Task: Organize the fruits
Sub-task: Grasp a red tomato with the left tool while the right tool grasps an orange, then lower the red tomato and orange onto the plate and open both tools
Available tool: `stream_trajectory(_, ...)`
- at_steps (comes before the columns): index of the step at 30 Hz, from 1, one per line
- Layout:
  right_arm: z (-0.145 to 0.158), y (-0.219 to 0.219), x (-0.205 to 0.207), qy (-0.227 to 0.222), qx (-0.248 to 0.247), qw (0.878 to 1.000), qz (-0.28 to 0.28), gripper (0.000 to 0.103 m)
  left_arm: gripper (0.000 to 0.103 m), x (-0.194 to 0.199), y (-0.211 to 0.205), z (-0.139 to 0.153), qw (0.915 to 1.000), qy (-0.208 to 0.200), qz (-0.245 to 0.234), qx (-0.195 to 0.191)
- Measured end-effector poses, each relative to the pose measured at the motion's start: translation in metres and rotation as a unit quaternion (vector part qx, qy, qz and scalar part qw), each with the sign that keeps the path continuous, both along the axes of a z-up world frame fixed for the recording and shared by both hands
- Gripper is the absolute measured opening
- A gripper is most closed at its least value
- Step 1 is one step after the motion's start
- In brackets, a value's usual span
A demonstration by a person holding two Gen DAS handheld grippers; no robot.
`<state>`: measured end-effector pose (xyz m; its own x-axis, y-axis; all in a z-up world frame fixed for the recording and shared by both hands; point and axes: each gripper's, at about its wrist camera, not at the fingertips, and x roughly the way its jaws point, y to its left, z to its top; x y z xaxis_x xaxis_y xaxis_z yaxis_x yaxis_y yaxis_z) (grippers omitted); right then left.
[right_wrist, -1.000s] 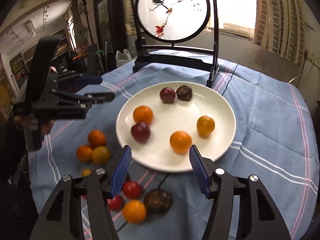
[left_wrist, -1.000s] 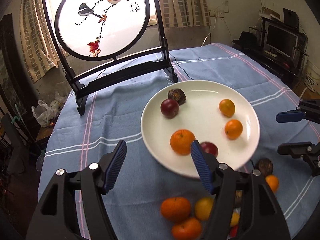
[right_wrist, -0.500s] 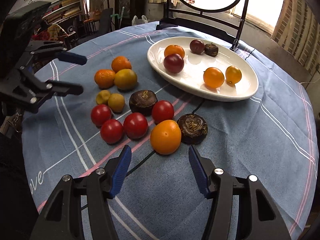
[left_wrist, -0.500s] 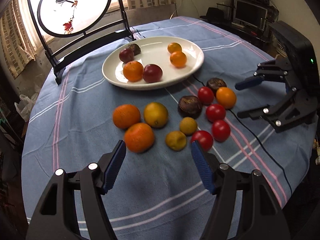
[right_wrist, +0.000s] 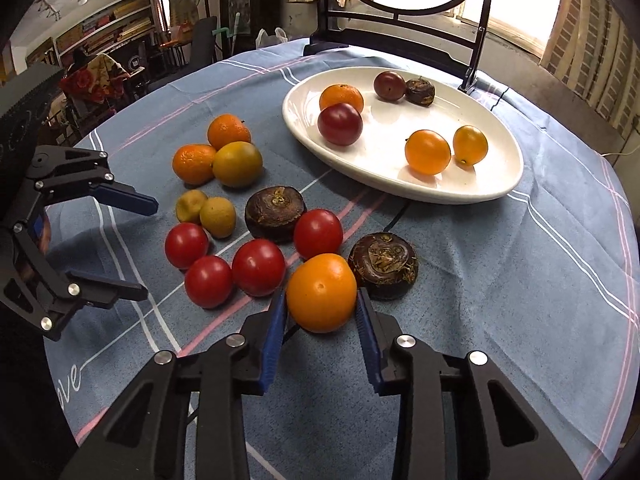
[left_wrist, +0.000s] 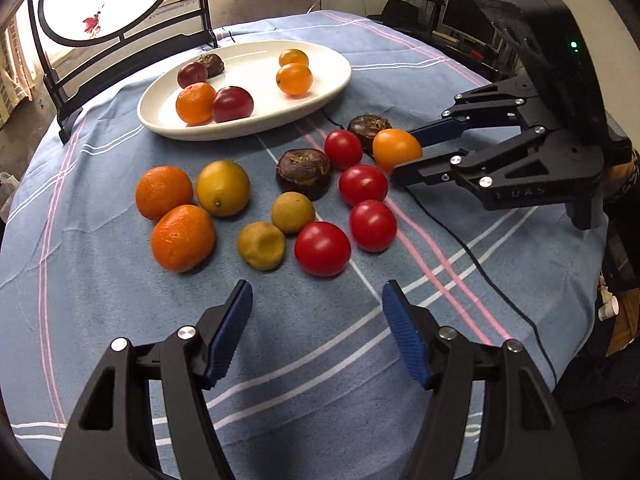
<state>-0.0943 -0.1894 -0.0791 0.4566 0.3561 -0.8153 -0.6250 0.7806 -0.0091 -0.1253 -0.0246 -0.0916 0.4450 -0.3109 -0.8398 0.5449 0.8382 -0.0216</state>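
Right wrist view: the right gripper (right_wrist: 322, 312) has just closed its jaws onto the orange tomato (right_wrist: 321, 293), which sits dead between them; the white plate (right_wrist: 472, 196) lies ahead and to the right. Left gripper (left_wrist: 316, 330) hovers with jaws apart and empty, the red tomato (left_wrist: 322, 249) just ahead.

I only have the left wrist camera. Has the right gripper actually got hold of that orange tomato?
Observer: Yes. In the right wrist view the right gripper has just been closing its jaws, and they now press on both sides of the orange tomato.
Operator: Anything crowding its fingers?
Observer: A dark brown fruit sits tight against the outside of one finger; I cannot tell whether they touch.
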Motion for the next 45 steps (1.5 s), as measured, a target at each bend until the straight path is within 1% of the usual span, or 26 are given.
stream_trajectory(1, 0.002, -0.003, -0.001, -0.003, 0.001, 1.000, -0.003, 0.035, 0.053, 0.002, -0.003, -0.002, 1.0000, 0.005, -0.001, -0.001)
stream_trajectory(2, 0.003, -0.005, -0.003, -0.003, 0.002, 1.000, -0.004, 0.035, 0.036, 0.005, -0.006, -0.004, 0.9999, 0.012, -0.002, -0.001)
stream_trajectory(3, 0.004, -0.008, -0.003, -0.002, 0.006, 1.000, -0.005, 0.035, 0.029, 0.007, -0.008, -0.007, 0.9998, 0.018, 0.000, -0.002)
stream_trajectory(5, 0.004, -0.012, -0.004, -0.001, 0.009, 1.000, -0.009, 0.035, 0.029, 0.010, -0.010, -0.007, 0.9999, 0.013, 0.008, -0.004)
stream_trajectory(9, 0.002, -0.017, -0.003, 0.000, 0.012, 1.000, -0.013, 0.035, 0.029, 0.019, -0.011, -0.004, 0.9993, 0.021, 0.021, -0.020)
stream_trajectory(14, 0.000, -0.017, -0.004, 0.004, 0.017, 1.000, -0.011, 0.035, 0.030, 0.029, -0.017, -0.005, 0.9991, 0.020, 0.033, -0.020)
stream_trajectory(18, 0.002, -0.019, -0.006, 0.002, 0.018, 1.000, -0.011, 0.035, 0.029, 0.029, -0.019, -0.006, 0.9994, 0.017, 0.026, -0.011)
stream_trajectory(22, 0.007, -0.023, -0.007, -0.004, 0.026, 1.000, -0.017, 0.035, 0.029, 0.020, -0.012, 0.000, 0.9996, 0.014, 0.021, -0.012)
stream_trajectory(25, 0.014, -0.024, -0.007, -0.013, 0.034, 0.999, -0.021, 0.035, 0.029, 0.015, -0.006, 0.014, 0.9996, -0.010, 0.023, -0.014)
stream_trajectory(29, 0.033, -0.022, -0.007, -0.035, 0.050, 0.998, -0.022, 0.035, 0.029, 0.020, -0.001, 0.041, 0.9970, -0.065, 0.042, -0.010)
stream_trajectory(32, 0.051, -0.019, -0.003, -0.059, 0.068, 0.996, -0.024, 0.035, 0.029, 0.034, -0.001, 0.063, 0.9916, -0.111, 0.065, -0.008)
stream_trajectory(35, 0.071, -0.014, 0.005, -0.084, 0.086, 0.992, -0.024, 0.035, 0.029, 0.054, -0.003, 0.082, 0.9847, -0.150, 0.089, -0.005)
stream_trajectory(38, 0.086, -0.010, 0.018, -0.101, 0.108, 0.989, -0.026, 0.035, 0.029, 0.078, -0.008, 0.095, 0.9751, -0.192, 0.110, 0.014)
stream_trajectory(40, 0.094, -0.008, 0.030, -0.107, 0.123, 0.986, -0.030, 0.035, 0.029, 0.095, -0.011, 0.100, 0.9720, -0.202, 0.119, 0.018)
stream_trajectory(45, 0.103, -0.007, 0.065, -0.110, 0.149, 0.981, -0.049, 0.035, 0.029, 0.134, -0.014, 0.100, 0.9716, -0.195, 0.134, 0.008)
